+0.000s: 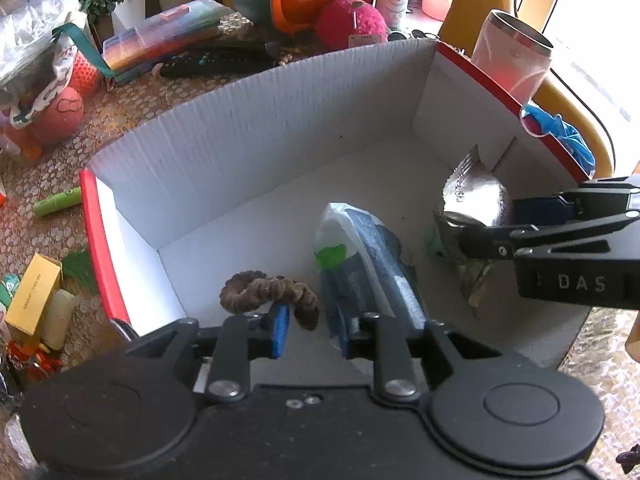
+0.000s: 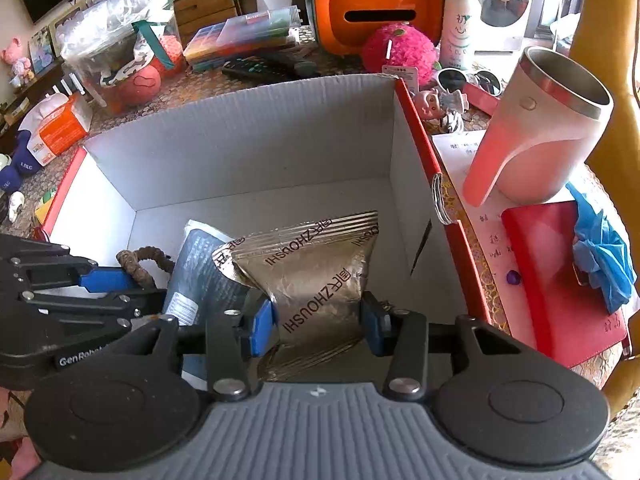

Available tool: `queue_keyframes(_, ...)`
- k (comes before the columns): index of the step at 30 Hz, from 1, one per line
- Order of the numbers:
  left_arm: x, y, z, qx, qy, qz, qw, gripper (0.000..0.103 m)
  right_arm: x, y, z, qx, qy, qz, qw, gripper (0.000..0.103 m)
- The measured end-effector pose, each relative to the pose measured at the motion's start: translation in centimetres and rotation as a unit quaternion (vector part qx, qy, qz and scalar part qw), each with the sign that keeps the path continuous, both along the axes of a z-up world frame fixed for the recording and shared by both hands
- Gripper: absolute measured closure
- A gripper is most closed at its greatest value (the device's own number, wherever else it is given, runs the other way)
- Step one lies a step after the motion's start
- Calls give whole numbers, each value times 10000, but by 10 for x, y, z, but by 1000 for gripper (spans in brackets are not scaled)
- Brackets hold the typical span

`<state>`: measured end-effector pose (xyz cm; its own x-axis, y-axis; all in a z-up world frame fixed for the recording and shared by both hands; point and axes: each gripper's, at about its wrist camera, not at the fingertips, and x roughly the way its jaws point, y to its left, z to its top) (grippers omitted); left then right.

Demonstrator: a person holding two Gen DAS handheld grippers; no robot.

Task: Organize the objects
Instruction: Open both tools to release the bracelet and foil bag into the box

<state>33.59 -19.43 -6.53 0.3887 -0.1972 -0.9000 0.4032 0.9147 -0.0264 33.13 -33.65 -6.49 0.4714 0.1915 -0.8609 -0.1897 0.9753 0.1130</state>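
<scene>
A white cardboard box (image 1: 260, 120) (image 2: 248, 140) with a red outside lies open under both grippers. On its floor are a brown scrunchie (image 1: 264, 288) (image 2: 138, 264) and a blue-and-white pouch (image 1: 368, 256) (image 2: 200, 272). My left gripper (image 1: 314, 334) (image 2: 136, 292) is low in the box and open. One end of the scrunchie lies between its blue pads, and they do not press on it. My right gripper (image 2: 318, 326) (image 1: 492, 226) is shut on a crinkled silver packet (image 2: 308, 276) (image 1: 476, 196), pinched at the waist, at the box's right side.
Right of the box stand a pink-and-white tumbler (image 2: 536, 128), a red notebook (image 2: 556, 280) and a blue glove (image 2: 604, 256). Behind it are an orange case (image 2: 376, 12), a pink plush (image 2: 400, 52), a bottle (image 2: 460, 20) and a remote (image 2: 260, 68). A yellow carton (image 1: 36, 292) lies on the left.
</scene>
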Motion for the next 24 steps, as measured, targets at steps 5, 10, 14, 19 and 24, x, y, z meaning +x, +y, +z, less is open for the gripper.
queue_keyframes(5, -6, 2, 3, -138, 12, 3, 9999, 66, -5, -1, 6, 29, -65, 5, 10000, 52)
queue_keyframes(10, -16, 0, 10, -222, -19, -36, 9997, 56, -13, -4, 15, 105, -144, 7, 9998, 51)
queue_keyframes(14, -24, 2, 18, -289, -67, -21, 9996, 55, -23, -7, 25, 135, -254, 3, 9996, 49)
queue_keyframes(19, -36, 6, 30, -457, -136, -27, 9989, 53, -38, -12, 40, 246, -384, 3, 9990, 49)
queue_keyframes(24, -55, 12, 49, -603, -307, -41, 9977, 53, -58, -13, 55, 320, -530, 103, 9980, 48)
